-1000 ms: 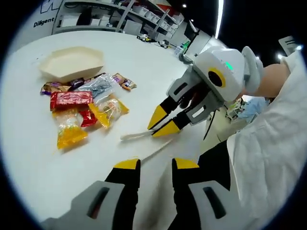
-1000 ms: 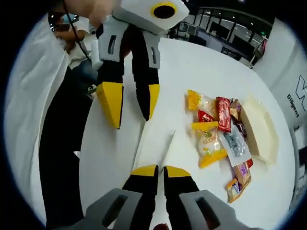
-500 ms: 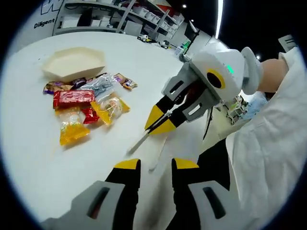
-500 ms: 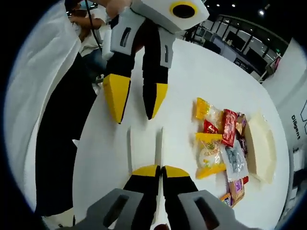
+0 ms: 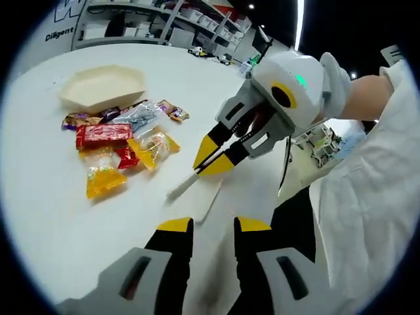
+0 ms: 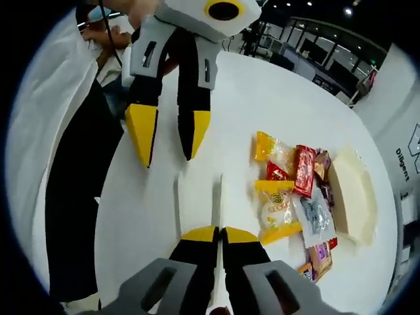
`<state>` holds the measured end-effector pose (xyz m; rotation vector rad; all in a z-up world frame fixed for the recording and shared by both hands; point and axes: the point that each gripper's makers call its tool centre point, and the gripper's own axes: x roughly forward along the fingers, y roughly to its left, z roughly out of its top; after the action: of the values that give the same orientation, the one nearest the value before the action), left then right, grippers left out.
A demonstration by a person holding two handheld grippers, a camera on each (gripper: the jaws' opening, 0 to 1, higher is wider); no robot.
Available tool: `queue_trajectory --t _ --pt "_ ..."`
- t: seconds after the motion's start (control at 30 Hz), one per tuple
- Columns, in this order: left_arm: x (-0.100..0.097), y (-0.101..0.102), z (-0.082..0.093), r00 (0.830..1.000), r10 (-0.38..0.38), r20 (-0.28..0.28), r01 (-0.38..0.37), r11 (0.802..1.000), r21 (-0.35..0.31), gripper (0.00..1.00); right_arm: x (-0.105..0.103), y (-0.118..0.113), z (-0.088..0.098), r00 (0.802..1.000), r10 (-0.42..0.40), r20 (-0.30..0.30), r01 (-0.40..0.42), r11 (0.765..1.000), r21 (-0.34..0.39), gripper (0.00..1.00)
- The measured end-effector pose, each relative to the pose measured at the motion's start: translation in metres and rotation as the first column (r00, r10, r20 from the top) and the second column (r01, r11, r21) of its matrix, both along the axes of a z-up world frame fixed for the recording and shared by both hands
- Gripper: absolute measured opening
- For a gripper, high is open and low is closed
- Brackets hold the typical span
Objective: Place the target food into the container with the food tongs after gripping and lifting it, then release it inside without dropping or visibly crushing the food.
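Note:
White food tongs (image 5: pixel 186 188) stick out from my right gripper (image 5: pixel 211 159), which is shut on their handle end; the two arms are spread and point down at the white table. From behind, the tongs (image 6: pixel 218 197) run forward from my right gripper (image 6: pixel 220 234) toward open table left of the snacks. A heap of wrapped snacks (image 5: pixel 118 139) lies further on, with a red bar (image 5: pixel 100 134) and yellow packets (image 6: pixel 275 209). The beige container (image 5: pixel 102 85) sits behind the heap and holds nothing. My left gripper (image 5: pixel 213 225) is open and holds nothing; it hovers left of the tongs (image 6: pixel 166 139).
The round white table (image 5: pixel 46 216) drops off at its near edge (image 6: pixel 111 197), where a person in a white coat and dark trousers (image 6: pixel 72 216) stands. Shelving and desks fill the background beyond the table.
The tongs lay flat on the table a second ago; my right gripper has since lifted their handle end and swung them round. My left gripper has stayed open.

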<state>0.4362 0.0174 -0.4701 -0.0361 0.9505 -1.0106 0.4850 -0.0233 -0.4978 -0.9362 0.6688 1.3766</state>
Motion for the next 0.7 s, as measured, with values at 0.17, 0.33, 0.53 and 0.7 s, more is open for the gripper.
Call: queue_trajectory --t 0.17,0.33,0.53,0.7 --pt "0.0003 -0.0007 0.0008 1.0 -0.006 0.005 0.006 1.0 0.002 0.21 0.0052 0.0002 -0.0004 0.999 -0.048 -0.001 0.048 0.999 0.001 0.0" --pt "0.0002 -0.003 0.0011 1.0 -0.01 0.009 0.01 1.0 0.001 0.21 0.0056 -0.0001 0.0001 0.997 -0.079 -0.015 0.079 0.997 0.002 0.0" --pt "0.0004 -0.0039 0.0004 1.0 -0.014 0.012 0.014 1.0 0.002 0.21 0.0061 -0.0003 -0.0002 0.99 -0.132 -0.046 0.133 0.991 0.01 0.0" --pt "0.0045 -0.0043 0.0001 0.999 -0.01 0.032 0.01 1.0 0.005 0.21 0.0082 -0.003 0.0053 0.986 -0.157 -0.058 0.16 0.986 0.041 0.0"
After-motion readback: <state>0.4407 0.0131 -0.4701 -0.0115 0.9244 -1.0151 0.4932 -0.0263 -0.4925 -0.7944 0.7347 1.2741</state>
